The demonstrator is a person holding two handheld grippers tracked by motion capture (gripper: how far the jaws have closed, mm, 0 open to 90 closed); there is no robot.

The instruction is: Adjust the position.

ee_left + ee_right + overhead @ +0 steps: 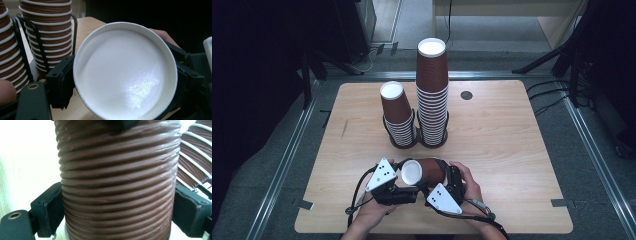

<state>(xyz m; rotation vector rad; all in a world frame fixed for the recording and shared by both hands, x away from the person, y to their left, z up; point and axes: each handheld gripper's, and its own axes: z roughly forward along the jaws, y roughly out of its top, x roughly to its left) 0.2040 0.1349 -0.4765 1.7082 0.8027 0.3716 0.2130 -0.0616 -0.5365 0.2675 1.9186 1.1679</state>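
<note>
A brown ribbed paper cup (432,171) lies on its side near the table's front edge, its white base (411,172) turned left. My right gripper (443,175) is shut on the cup's ribbed wall (117,187), one pad (50,210) pressed to each side. My left gripper (408,187) holds the base end. In the left gripper view the white base (125,72) faces the camera, with the pads (61,82) against its rim. Behind stand a short stack (398,117) and a tall stack (432,95) of upturned cups.
Each stack sits in a black wire holder (403,144) at the table's middle. A small dark disc (466,95) lies at the back right of the wooden table (512,150). Metal rails and dark equipment border the table. The person's hands (472,187) hold the grippers at the front edge.
</note>
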